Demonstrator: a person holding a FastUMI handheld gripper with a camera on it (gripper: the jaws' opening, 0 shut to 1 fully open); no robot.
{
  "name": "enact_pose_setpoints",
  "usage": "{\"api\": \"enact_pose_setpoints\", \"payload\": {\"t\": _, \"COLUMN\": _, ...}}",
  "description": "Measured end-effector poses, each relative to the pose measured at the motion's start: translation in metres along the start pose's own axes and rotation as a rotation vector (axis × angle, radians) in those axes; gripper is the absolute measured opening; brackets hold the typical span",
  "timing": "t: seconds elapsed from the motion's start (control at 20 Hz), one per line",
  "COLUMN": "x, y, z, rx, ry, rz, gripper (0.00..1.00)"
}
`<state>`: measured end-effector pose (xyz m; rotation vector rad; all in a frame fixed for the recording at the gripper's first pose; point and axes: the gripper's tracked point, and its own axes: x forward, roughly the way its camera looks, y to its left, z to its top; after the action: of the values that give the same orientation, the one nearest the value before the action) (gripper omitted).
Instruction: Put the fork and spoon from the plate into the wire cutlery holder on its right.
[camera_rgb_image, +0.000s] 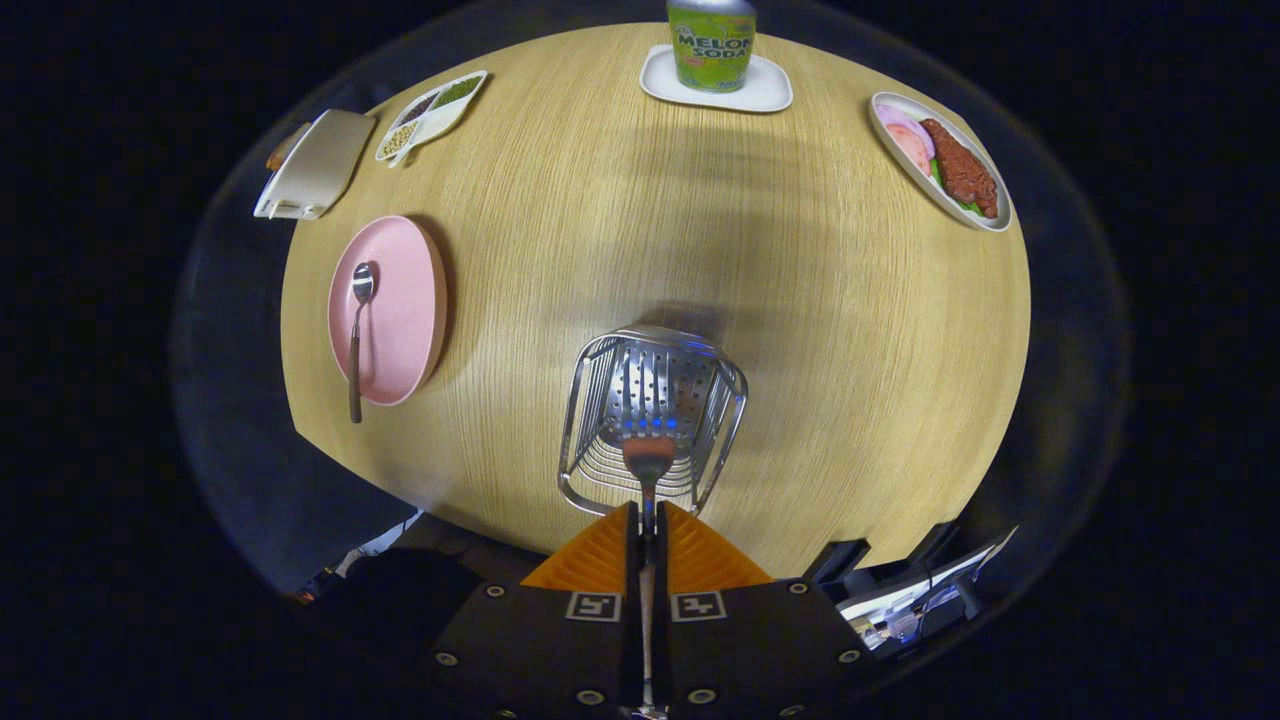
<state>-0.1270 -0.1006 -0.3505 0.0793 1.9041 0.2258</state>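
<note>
Tongs (647, 520) clamped on the fork (648, 470), its brown handle end hanging over the wire cutlery holder (652, 420) on the table (800, 330). Spoon (358, 335) lies on the pink plate (405, 310), well left of the holder.

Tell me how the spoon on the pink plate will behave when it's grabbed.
The spoon looks stiff and probably light. Its thin handle overhangs the pink plate's rim, so it may pivot or slide. The gripper is shut on the fork over the wire cutlery holder.
</note>
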Motion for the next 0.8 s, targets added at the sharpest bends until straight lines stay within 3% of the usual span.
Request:
{"api": "enact_pose_setpoints", "payload": {"t": 0.55, "x": 0.003, "y": -0.001, "z": -0.010, "rx": -0.029, "ry": 0.106, "rz": 0.025, "gripper": 0.05}}
{"api": "enact_pose_setpoints", "payload": {"t": 0.8, "x": 0.001, "y": 0.002, "z": 0.001, "rx": 0.021, "ry": 0.088, "rz": 0.050, "gripper": 0.08}}
